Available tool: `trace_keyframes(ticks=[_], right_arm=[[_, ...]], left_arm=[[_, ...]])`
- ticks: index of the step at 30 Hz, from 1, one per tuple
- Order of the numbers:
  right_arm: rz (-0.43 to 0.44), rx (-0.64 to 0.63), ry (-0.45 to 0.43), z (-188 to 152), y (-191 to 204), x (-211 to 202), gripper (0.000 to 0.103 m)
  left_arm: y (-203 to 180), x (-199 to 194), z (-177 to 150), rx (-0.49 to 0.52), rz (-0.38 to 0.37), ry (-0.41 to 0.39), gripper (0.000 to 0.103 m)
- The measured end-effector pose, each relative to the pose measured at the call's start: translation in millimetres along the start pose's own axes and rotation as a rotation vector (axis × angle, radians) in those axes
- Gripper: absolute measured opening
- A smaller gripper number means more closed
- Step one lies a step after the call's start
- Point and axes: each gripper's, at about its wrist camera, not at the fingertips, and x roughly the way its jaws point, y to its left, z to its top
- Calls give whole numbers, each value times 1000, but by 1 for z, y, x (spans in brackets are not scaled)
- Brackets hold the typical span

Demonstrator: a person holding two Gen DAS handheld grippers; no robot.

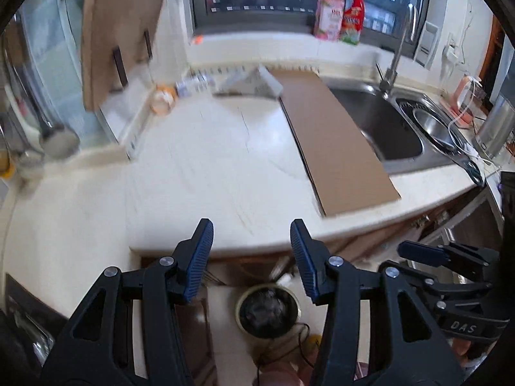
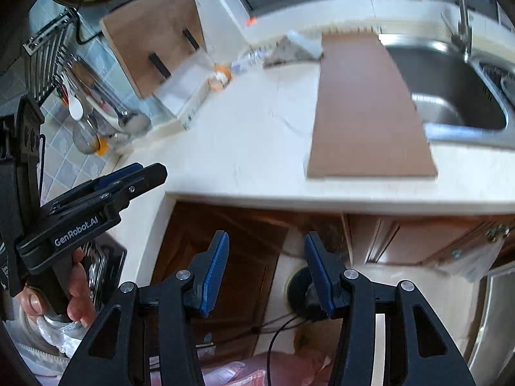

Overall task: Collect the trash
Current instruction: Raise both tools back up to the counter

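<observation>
On the white countertop [image 1: 206, 167], near the back wall, lies trash: an orange-and-white cup [image 1: 163, 98], a crumpled clear bottle [image 1: 193, 85] and a crumpled grey wrapper [image 1: 254, 82]. The same three show in the right wrist view: cup [image 2: 220, 75], bottle [image 2: 248, 59], wrapper [image 2: 296, 50]. A round bin with a black liner [image 1: 268, 308] stands on the floor below the counter edge. My left gripper [image 1: 252, 251] is open and empty, over the counter's front edge above the bin. My right gripper [image 2: 267, 267] is also open and empty, in front of the cabinet with the bin [image 2: 302, 292] beneath it.
A brown cardboard sheet [image 1: 334, 141] lies across the counter and the sink's [image 1: 386, 125] left rim. A wooden board [image 1: 119, 29] leans at the back left. Soap bottles [image 1: 341, 13] stand on the sill. Wooden cabinet doors [image 2: 225, 257] are below. A hand [image 2: 77, 302] holds the left gripper [image 2: 154, 173].
</observation>
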Motion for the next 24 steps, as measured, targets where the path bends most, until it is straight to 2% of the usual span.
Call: trace_keyframes(ticks=[6, 12, 19, 24], right_arm=[[-41, -4, -66, 32, 26, -17, 50], [-95, 3, -140, 62, 42, -13, 50], [-103, -53, -126, 105, 58, 10, 50], [-79, -114, -122, 164, 56, 36, 50]], left_arm=[[18, -5, 33, -13, 62, -46, 48], [28, 5, 37, 5, 119, -51, 48], [39, 37, 49, -8, 189, -40, 48], [53, 73, 88, -39, 275, -35, 48]])
